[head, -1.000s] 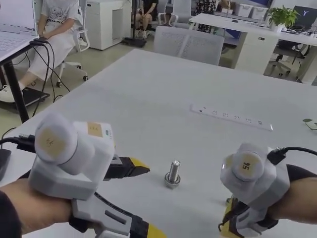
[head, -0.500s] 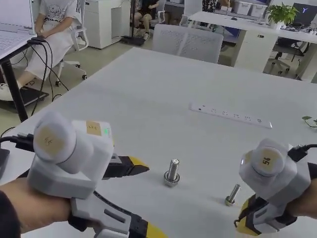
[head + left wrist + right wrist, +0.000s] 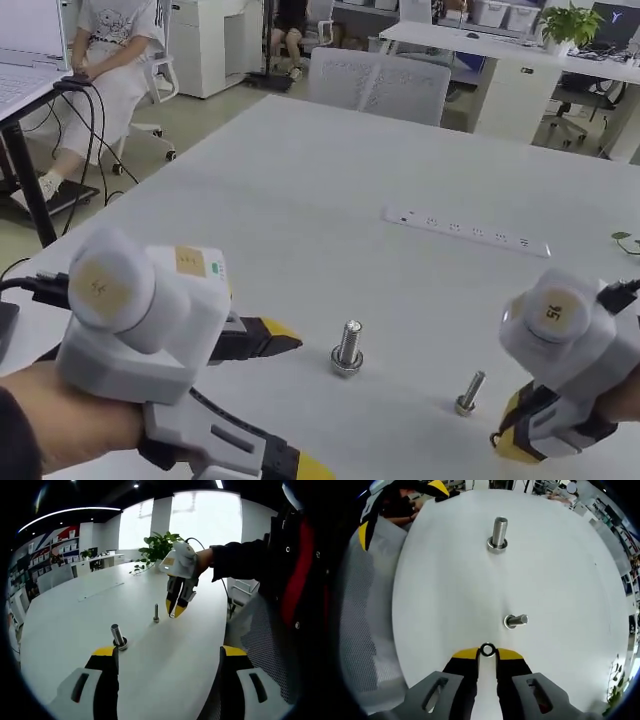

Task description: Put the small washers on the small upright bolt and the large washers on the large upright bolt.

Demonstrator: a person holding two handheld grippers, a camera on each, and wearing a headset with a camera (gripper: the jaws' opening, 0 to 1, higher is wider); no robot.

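Head view: we count two threaded steel bolts upright on the smooth white worktop (image 3: 300,200), one thick large bolt (image 3: 348,349) and one slim small bolt (image 3: 468,393). Left gripper view: the left gripper (image 3: 169,652) has its jaws gaping, holding nothing. Right gripper view: the right gripper (image 3: 487,654) pinches one small round washer (image 3: 487,650) in its jaws, near the small bolt.

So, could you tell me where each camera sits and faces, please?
Head view: on the headset, facing forward and down at the table; left hand-held gripper and right hand-held gripper show.
Left gripper view: between its open jaws, facing the right one.
Right gripper view: above its jaws pinching a washer, facing down.
All share the large bolt and small bolt.
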